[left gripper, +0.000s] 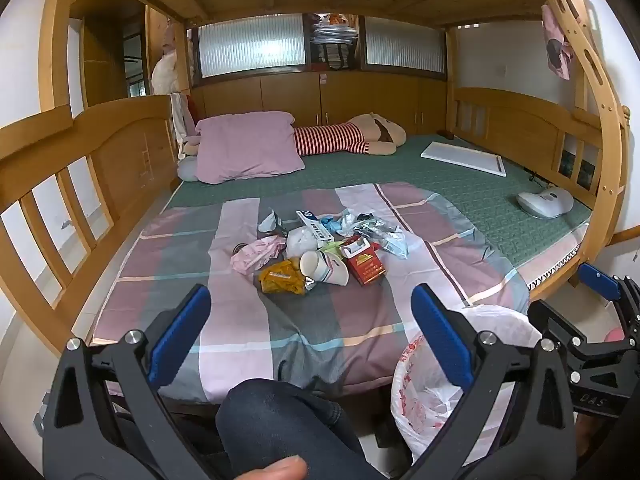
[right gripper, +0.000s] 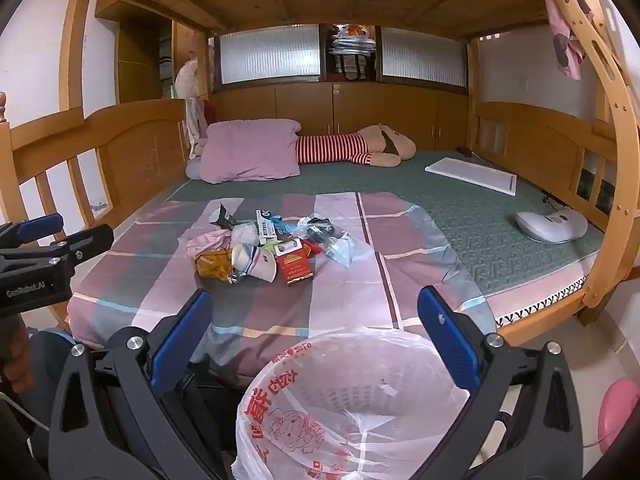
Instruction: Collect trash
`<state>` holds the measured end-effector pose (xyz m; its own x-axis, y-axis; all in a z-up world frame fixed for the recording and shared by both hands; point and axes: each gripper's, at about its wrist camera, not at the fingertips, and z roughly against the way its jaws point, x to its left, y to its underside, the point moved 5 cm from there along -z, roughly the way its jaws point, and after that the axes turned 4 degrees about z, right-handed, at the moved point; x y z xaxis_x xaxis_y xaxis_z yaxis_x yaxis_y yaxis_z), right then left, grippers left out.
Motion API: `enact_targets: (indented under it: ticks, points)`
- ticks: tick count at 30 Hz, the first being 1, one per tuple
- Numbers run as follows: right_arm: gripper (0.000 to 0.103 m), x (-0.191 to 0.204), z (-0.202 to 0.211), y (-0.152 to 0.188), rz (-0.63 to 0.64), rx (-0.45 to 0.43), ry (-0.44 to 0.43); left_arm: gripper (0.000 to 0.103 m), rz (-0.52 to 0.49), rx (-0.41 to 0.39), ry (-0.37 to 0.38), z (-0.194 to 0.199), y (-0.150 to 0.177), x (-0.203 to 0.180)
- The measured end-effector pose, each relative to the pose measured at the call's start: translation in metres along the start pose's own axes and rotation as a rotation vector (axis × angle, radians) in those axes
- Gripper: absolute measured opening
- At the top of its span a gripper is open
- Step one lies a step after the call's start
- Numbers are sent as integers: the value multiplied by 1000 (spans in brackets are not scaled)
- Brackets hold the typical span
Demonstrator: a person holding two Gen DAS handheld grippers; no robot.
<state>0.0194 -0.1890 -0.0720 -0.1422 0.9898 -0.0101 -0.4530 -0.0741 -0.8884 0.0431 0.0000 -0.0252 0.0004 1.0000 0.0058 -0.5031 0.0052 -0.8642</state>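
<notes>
A heap of trash lies on the checked sheet in the middle of the bed: a white paper cup, a red carton, a yellow wrapper, pink tissue and clear plastic wrappers. A bin lined with a white plastic bag stands on the floor at the bed's near edge. My left gripper is open, short of the heap, nothing between its fingers. My right gripper is open above the bin.
The bed has wooden rails on the left and a ladder on the right. A pink pillow, a striped plush toy, a white board and a white device lie farther back. A person's knee is near the left gripper.
</notes>
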Motion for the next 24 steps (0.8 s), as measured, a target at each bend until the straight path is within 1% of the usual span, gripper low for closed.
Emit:
enact_targets:
  ticks: [3, 4, 5, 6, 12, 24]
  points:
    - [100, 1, 2, 0, -6, 5, 0, 100, -6, -2, -3, 0, 0, 0]
    - [100, -2, -4, 1, -18, 27, -3, 100, -6, -3, -3, 0, 0, 0]
    - [100, -2, -5, 1, -20, 29, -1, 100, -5, -2, -3, 0, 0, 0]
    - [100, 0, -3, 2, -19, 23, 9, 100, -5, -2, -4, 0, 0, 0]
    - [100, -3, 2, 6, -28, 26, 12, 100, -7, 0, -5, 0, 0, 0]
    - [100, -2, -4, 6, -26, 37, 14, 100, -9, 4, -5, 3, 3, -1]
